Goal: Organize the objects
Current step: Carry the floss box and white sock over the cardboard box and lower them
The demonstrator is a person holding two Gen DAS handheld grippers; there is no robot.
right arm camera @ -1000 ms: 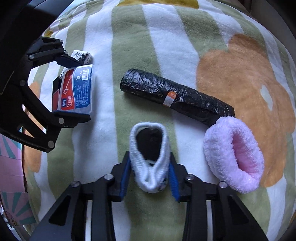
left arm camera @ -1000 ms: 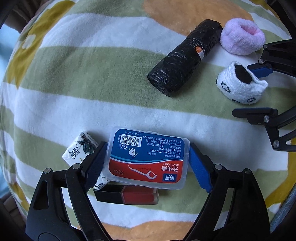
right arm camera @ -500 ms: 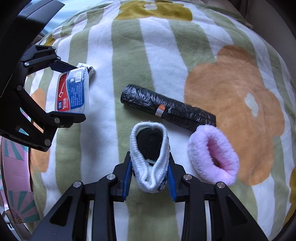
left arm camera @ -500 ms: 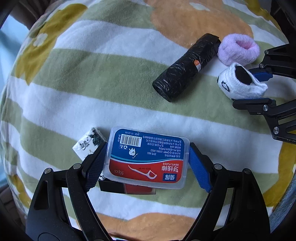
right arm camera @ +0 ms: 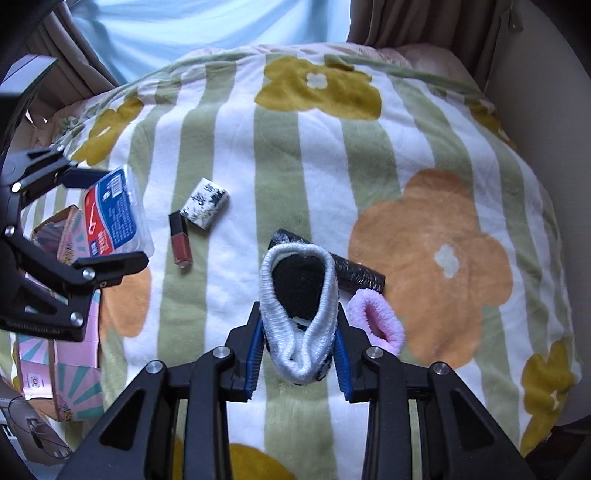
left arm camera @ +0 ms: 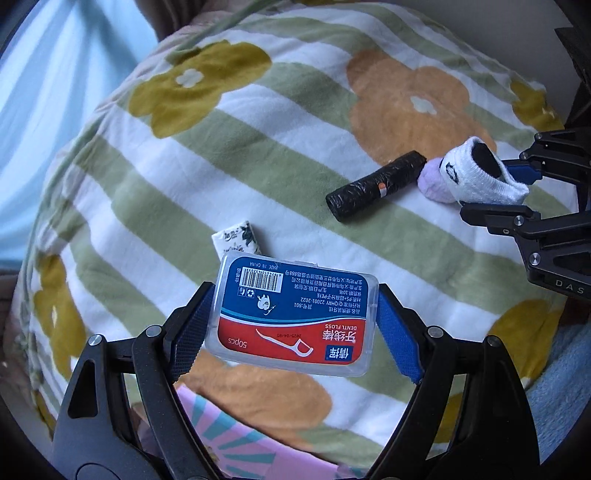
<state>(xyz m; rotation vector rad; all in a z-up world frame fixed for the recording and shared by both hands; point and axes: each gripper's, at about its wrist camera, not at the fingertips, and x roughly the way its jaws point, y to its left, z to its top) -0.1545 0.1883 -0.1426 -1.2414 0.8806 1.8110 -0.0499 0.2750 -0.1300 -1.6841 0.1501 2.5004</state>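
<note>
My left gripper (left arm camera: 291,321) is shut on a clear dental floss box (left arm camera: 295,314) with a blue and red label, held above the blanket; it also shows in the right wrist view (right arm camera: 114,218). My right gripper (right arm camera: 299,350) is shut on a rolled white sock (right arm camera: 299,310) with a black inside, lifted off the bed; it shows in the left wrist view (left arm camera: 480,177) too. On the blanket lie a black bag roll (left arm camera: 373,186), a pink fluffy sock (right arm camera: 376,321), a tissue pack (right arm camera: 205,201) and a red lipstick (right arm camera: 180,240).
A striped blanket with flowers (right arm camera: 295,147) covers the bed. A pink patterned box (right arm camera: 59,332) stands at the bed's left edge, below the left gripper; it also shows in the left wrist view (left arm camera: 236,439). Curtains (right arm camera: 406,22) hang behind.
Both grippers have risen well above the blanket with the floss box and the white sock. The lipstick and tissue pack are uncovered; the pink box has come into view.
</note>
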